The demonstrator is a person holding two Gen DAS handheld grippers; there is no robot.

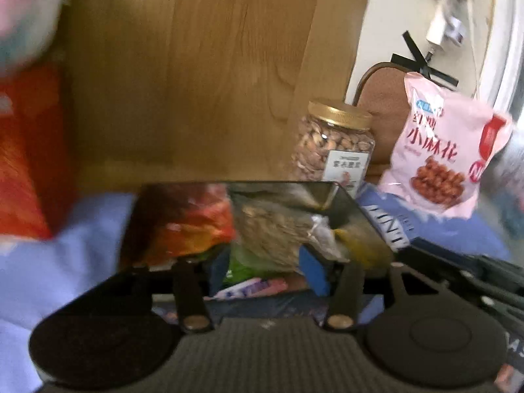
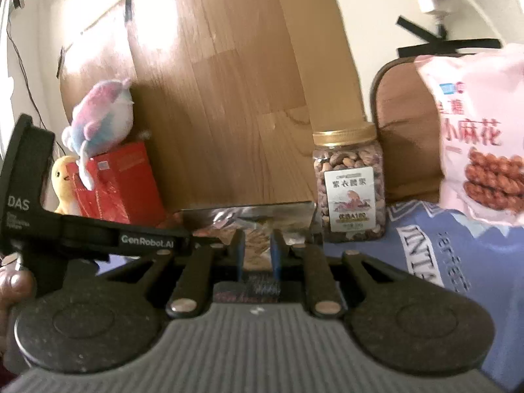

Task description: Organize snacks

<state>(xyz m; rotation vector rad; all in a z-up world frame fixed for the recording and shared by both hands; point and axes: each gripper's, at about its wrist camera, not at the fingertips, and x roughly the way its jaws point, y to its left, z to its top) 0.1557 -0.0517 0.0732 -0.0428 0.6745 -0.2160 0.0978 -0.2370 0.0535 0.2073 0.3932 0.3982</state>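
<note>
A dark-rimmed tray (image 1: 358, 209) holds several snack packs: an orange bag (image 1: 193, 226), a clear bag of brown snacks (image 1: 278, 229), and small green and pink packets. My left gripper (image 1: 265, 270) is open, its blue pads over the tray's near edge. A nut jar with a gold lid (image 1: 334, 144) stands behind the tray, also in the right wrist view (image 2: 348, 190). A pink snack bag (image 1: 445, 150) leans on a chair at right, also in the right wrist view (image 2: 481, 137). My right gripper (image 2: 257, 255) is narrowly open in front of the tray (image 2: 245, 211). The left gripper's body (image 2: 98, 232) crosses that view's left.
A red box (image 2: 121, 183) with a pink-blue plush (image 2: 101, 114) and a yellow plush (image 2: 65, 183) sits at left. A wooden board (image 2: 229, 98) stands behind. A blue printed cloth (image 2: 458, 262) covers the surface. A brown chair back (image 2: 402, 124) is at right.
</note>
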